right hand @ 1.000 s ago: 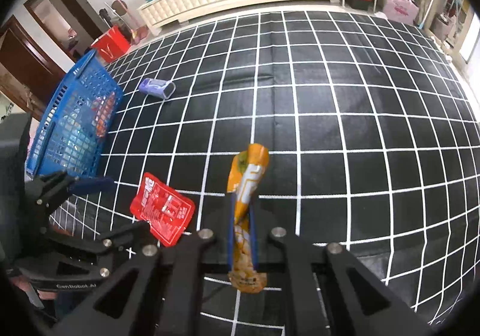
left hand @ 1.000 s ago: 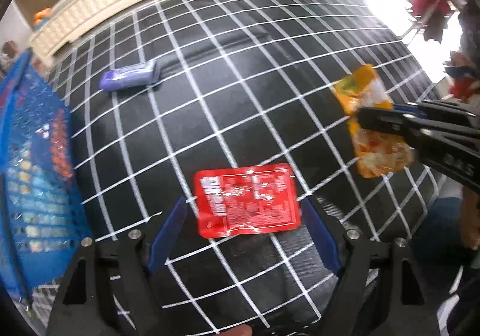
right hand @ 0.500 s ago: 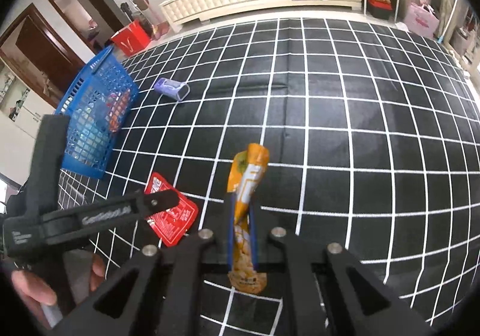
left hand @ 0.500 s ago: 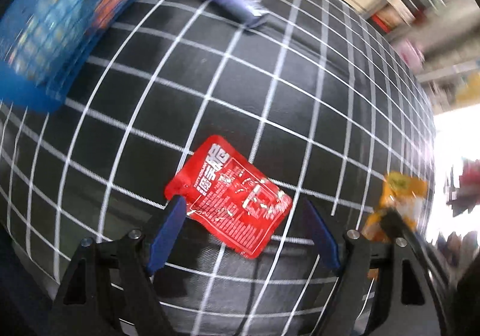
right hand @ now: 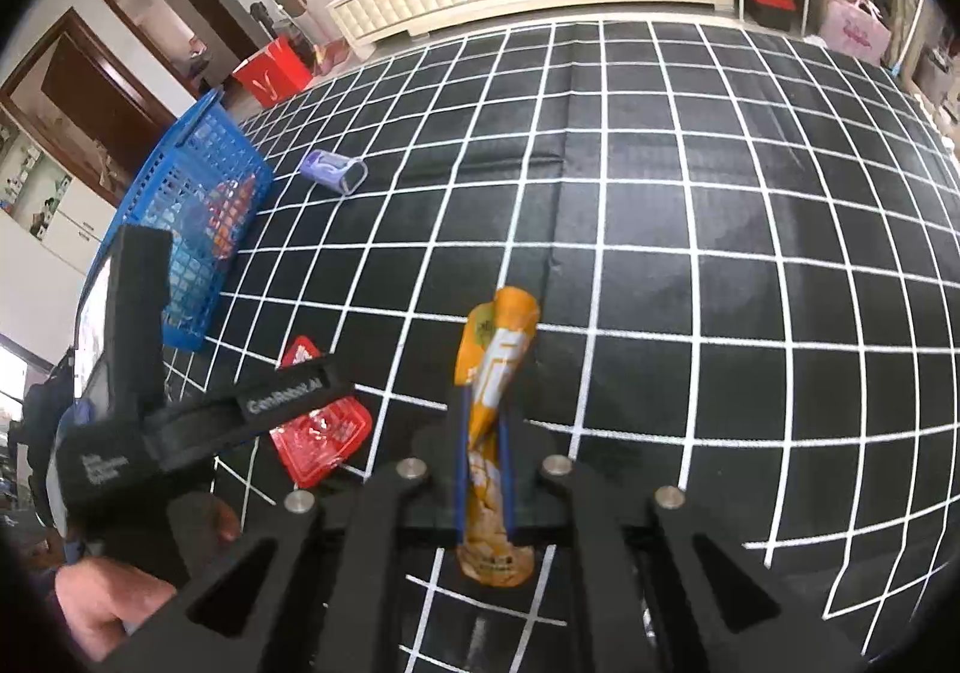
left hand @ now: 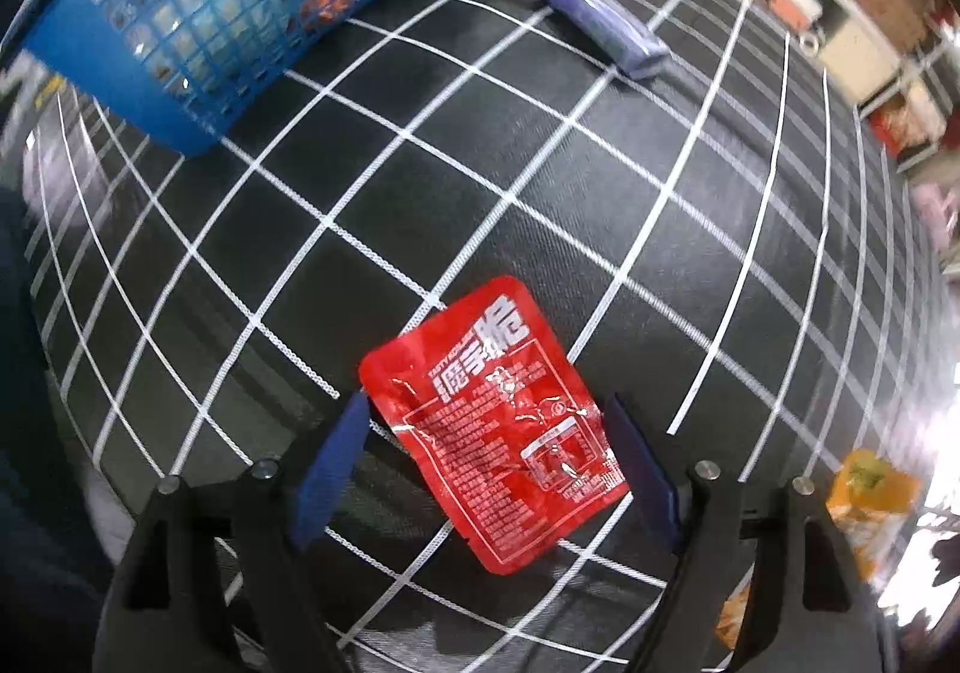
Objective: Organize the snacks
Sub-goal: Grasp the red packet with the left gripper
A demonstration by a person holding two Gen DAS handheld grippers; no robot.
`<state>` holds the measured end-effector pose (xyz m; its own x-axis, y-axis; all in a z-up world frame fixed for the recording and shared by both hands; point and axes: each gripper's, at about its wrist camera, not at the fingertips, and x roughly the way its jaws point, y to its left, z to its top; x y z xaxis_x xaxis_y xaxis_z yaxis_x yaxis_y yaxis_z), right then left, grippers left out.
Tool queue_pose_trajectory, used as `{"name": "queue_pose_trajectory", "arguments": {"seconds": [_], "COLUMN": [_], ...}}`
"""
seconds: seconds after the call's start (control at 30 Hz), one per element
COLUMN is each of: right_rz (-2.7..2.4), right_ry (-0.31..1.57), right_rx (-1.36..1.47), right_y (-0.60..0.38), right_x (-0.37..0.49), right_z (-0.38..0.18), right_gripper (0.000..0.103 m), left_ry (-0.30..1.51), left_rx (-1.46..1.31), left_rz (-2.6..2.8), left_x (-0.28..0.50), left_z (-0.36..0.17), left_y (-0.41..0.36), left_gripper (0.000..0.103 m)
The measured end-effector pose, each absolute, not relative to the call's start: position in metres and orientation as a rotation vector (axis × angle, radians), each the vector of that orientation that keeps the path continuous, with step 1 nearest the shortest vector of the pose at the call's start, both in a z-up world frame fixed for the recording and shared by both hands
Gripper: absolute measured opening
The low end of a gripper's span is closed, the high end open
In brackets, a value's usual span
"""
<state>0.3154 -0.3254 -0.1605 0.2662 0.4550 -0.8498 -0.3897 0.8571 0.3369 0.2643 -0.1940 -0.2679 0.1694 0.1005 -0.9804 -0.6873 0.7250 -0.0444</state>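
Left gripper (left hand: 486, 451) w/ blue pads is held wide apart, straddling the flat red foil snack packet (left hand: 495, 424); nothing is pinched yet. Since a sec ago it's been rolled and lowered, so the packet now sits diagonal between the pads, ready for a pinch. Right gripper (right hand: 483, 469) is kept clamped on the orange crinkled snack bag (right hand: 492, 433). Blue plastic mesh basket (left hand: 198, 12) is seen at 11 o'clock, purple wrapped bar (left hand: 603, 24) at 1.
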Motion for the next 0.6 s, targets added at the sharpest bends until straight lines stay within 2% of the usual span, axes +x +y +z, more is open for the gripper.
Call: {"name": "queue_pose_trajectory", "arguments": {"seconds": [0.07, 0.1, 0.13, 0.2, 0.3, 0.47, 0.53, 0.6], "right_rz": [0.569, 0.567, 0.566, 0.564, 0.559, 0.546, 0.535, 0.527], "right_ry": [1.169, 1.170, 1.172, 1.173, 1.168, 1.164, 1.165, 1.165], "right_rx": [0.077, 0.083, 0.089, 0.096, 0.095, 0.087, 0.092, 0.095], "right_y": [-0.328, -0.329, -0.329, -0.330, -0.327, -0.322, -0.321, -0.320], "right_x": [0.315, 0.315, 0.315, 0.314, 0.312, 0.306, 0.305, 0.303], "right_z": [-0.160, -0.159, -0.158, -0.155, -0.149, -0.142, -0.140, -0.137], "right_gripper": [0.012, 0.012, 0.012, 0.012, 0.012, 0.012, 0.012, 0.012], "left_ry": [1.284, 1.287, 1.281, 1.282, 1.273, 1.276, 1.263, 1.267], "left_rx": [-0.544, -0.545, -0.538, -0.533, -0.530, -0.505, -0.505, -0.505], "left_rz": [0.619, 0.618, 0.614, 0.604, 0.593, 0.534, 0.497, 0.435], "left_x": [0.268, 0.269, 0.270, 0.271, 0.267, 0.262, 0.250, 0.248], "left_z": [-0.268, -0.269, -0.267, -0.267, -0.264, -0.265, -0.259, -0.260], "left_y": [-0.198, -0.198, -0.200, -0.203, -0.204, -0.202, -0.190, -0.187], "left_gripper": [0.079, 0.075, 0.063, 0.061, 0.035, 0.028, 0.019, 0.017]}}
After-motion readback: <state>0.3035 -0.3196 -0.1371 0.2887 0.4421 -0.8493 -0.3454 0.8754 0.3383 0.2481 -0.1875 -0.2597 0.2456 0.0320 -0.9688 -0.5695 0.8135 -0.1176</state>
